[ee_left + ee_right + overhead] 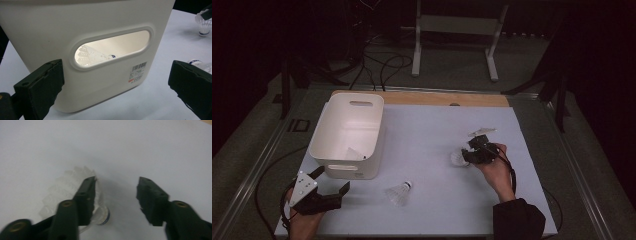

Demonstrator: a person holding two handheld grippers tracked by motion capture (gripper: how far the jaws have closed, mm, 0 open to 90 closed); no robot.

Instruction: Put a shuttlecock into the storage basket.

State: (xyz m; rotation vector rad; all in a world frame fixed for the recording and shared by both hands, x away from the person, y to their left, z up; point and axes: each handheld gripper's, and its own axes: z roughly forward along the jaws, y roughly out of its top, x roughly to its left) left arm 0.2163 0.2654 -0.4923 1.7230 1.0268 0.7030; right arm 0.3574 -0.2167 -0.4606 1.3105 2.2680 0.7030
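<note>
At the left, the left gripper [333, 179] rests near the edge of the table [432, 130]. Its jaws are wide open and hold nothing. It points at the near wall of the white bin [343, 172], just in front of it. Through the handle hole you can see one shuttlecock in the bin [92, 56], lying on the bottom.

In the middle, a second shuttlecock [399, 192] lies on its side on the table, between the two hands and a bit nearer the left one.

At the right is the third shuttlecock [62, 192], the one being worked on. The right gripper [116, 185] is down over it. Its jaws are partly apart and do not pinch it yet. The shuttlecock lies on its side. Its round cork end points back toward the hand and its feathers point away. It is not in the middle of the gap: it sits by the left jaw, partly behind it, and the right jaw is well apart from it. I think the gripper should slide a little to that side before it squeezes, or the feathers may slip out.

The table has a smooth, pale cover, with a strip of wood [442, 98] at the far edge. The room is dark, with cables [382, 67] on the floor and a white frame [457, 22] behind.
</note>
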